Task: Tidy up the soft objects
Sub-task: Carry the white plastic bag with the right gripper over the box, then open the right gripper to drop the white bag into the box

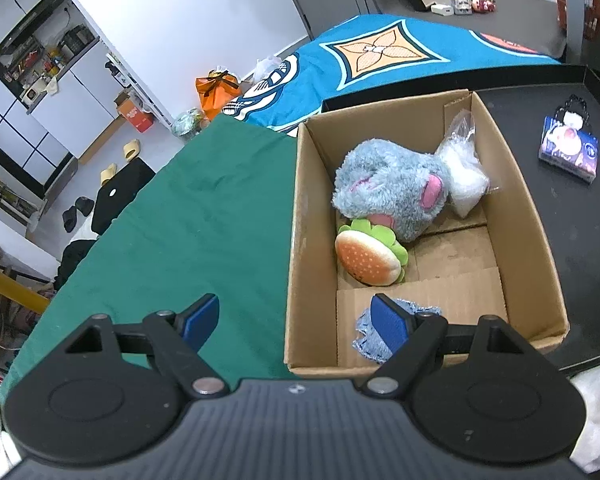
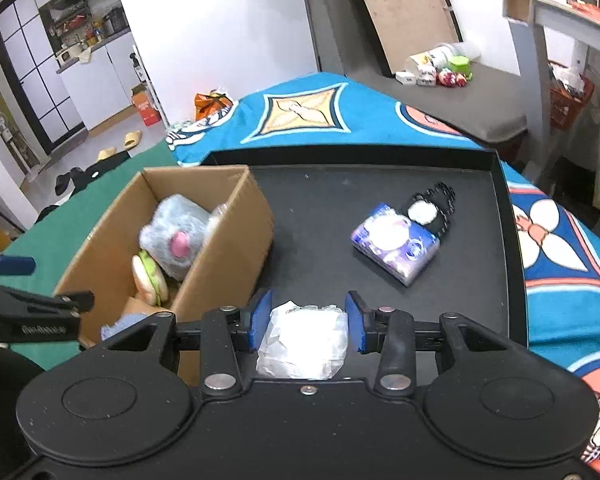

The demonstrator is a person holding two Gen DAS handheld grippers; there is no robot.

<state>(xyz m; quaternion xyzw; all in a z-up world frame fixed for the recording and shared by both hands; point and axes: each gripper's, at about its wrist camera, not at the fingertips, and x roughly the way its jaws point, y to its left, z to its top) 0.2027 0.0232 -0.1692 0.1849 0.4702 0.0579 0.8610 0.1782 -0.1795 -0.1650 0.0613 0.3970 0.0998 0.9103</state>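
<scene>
The white crinkly packet lies on the black tray, between the spread fingers of the right gripper; the blue pads flank it on both sides, and whether they touch it cannot be told. Left of it stands the cardboard box, holding a grey-blue plush, a burger plush leaning against it, a clear bag at the far corner and a blue cloth at the near end. The left gripper is open and empty, one finger over the green cloth, the other above the box. A purple tissue pack and a black-and-white pouch touching it lie farther back on the tray.
</scene>
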